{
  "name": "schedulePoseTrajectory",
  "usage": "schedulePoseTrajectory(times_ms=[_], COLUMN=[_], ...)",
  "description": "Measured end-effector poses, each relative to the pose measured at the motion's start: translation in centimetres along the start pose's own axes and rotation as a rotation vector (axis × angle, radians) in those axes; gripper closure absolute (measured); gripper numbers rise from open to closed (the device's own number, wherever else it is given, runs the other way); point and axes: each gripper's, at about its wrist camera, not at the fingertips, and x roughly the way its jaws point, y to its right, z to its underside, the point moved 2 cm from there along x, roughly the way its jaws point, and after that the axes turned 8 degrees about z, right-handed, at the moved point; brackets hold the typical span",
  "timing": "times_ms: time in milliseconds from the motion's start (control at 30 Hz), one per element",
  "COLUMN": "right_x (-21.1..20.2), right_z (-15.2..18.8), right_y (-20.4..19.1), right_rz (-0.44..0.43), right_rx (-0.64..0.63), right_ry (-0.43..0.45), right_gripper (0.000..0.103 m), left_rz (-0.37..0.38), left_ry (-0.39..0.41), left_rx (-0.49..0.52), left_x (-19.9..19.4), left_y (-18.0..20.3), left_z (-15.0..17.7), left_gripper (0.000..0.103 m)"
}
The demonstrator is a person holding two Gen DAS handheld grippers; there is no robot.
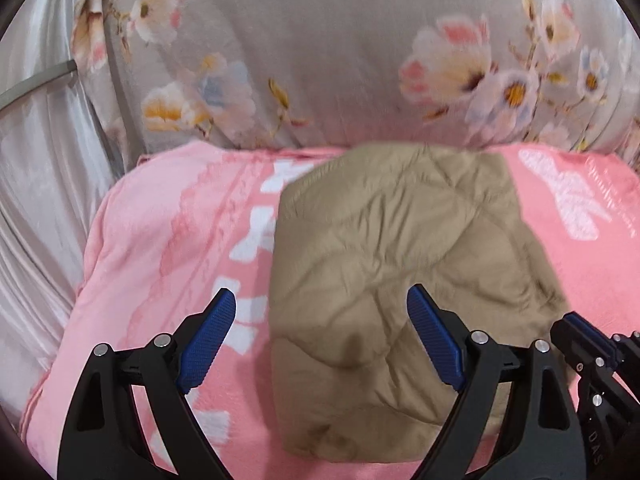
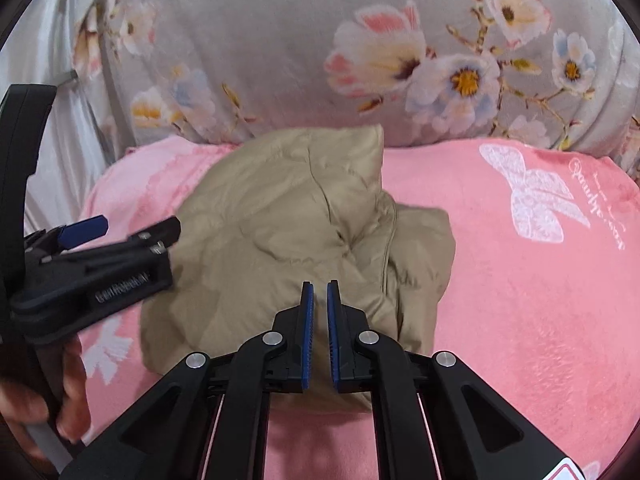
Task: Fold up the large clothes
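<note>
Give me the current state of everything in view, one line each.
Tan jacket: folded into a bundle, lying on the blanket, not held.
Pink blanket: spread flat under the jacket.
Left gripper: open, nothing between the fingers.
Right gripper: shut, empty, above the jacket.

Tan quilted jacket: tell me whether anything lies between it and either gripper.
Nothing visible does. The tan quilted jacket lies folded on the pink blanket, uncovered. The left gripper hangs open above its near part with empty jaws, and the right gripper, nearly shut and empty, points straight at it. Only open air separates them.
</note>
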Motion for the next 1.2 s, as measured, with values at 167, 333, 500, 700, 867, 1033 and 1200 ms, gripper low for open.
schedulePoseTrajectory(times_ms=[167, 333, 500, 700, 867, 1033, 1200], right_x=[3.0, 5.2, 6.1, 6.5, 6.6, 6.7, 6.8], right_z=[2.0, 3.7, 4.6, 5.0, 5.0, 5.0, 5.0], right_y=[-0.4, 0.0, -0.7, -1.0, -1.0, -1.0, -1.2], right_rz=[0.028, 0.024, 0.062, 0.085, 0.092, 0.096, 0.108], right_rx=[0.000, 0.028, 0.000, -0.012, -0.017, -0.021, -0.032], right_ry=[-0.043, -0.055, -0.022, -0.013, -0.017, -0.019, -0.019], right_gripper=[0.098, 0.099, 0.099, 0.099, 0.099, 0.099, 0.099], left_rz=[0.001, -0.008, -0.034, -0.037, -0.043, -0.043, -0.039], left_ry=[-0.069, -0.060, -0.025, 0.008, 0.036, 0.046, 0.050], left_rx=[-0.030, -0.061, -0.050, -0.061, -0.062, -0.069, -0.074], left_x=[3.6, 5.0, 5.8, 6.4, 6.5, 6.7, 6.7], left_y=[0.4, 0.1, 0.7, 0.7, 0.9, 0.9, 0.8], left_z=[2.8, 4.1, 5.0, 5.8, 6.3, 6.5, 6.6], left_gripper=[0.016, 0.013, 0.012, 0.011, 0.011, 0.011, 0.011])
